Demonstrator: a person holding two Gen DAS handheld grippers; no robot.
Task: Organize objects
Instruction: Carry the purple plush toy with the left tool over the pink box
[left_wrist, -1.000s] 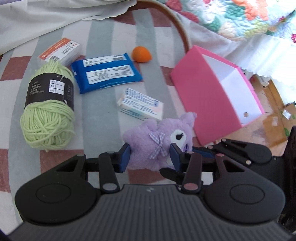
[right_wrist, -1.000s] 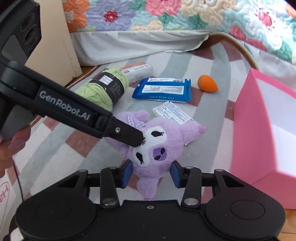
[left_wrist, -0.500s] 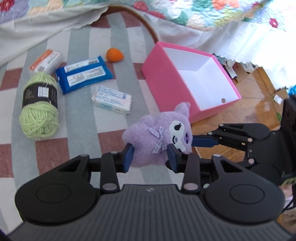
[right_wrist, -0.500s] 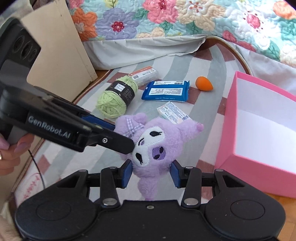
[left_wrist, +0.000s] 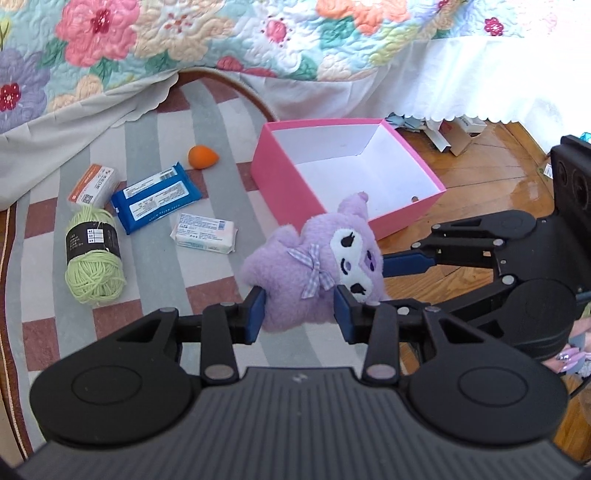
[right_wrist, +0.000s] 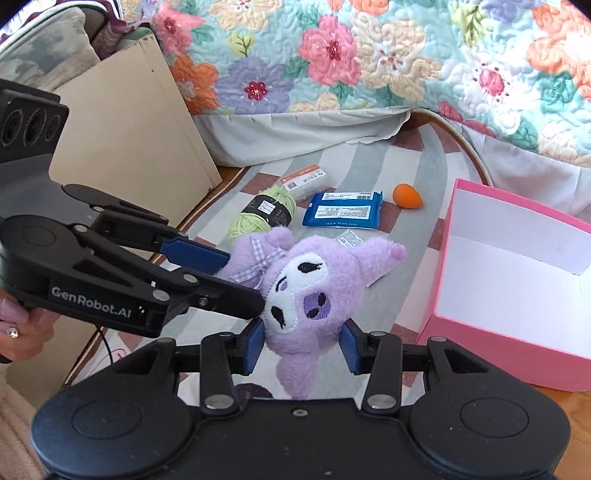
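A striped, checked rug (left_wrist: 155, 291) lies half under a flowered quilted bedspread (left_wrist: 221, 33). Above its near edge the left gripper (left_wrist: 299, 314) and right gripper (right_wrist: 303, 343) both pinch a fuzzy purple plush toy (left_wrist: 314, 273), held clear of the rug. Farther back lie a soft white packet (left_wrist: 204, 238), green yarn skein (left_wrist: 94, 266), glossy blue pack (left_wrist: 157, 201), teardrop orange sponge (left_wrist: 202, 157), and, at the rug's right edge, an open pink box (left_wrist: 284, 192).
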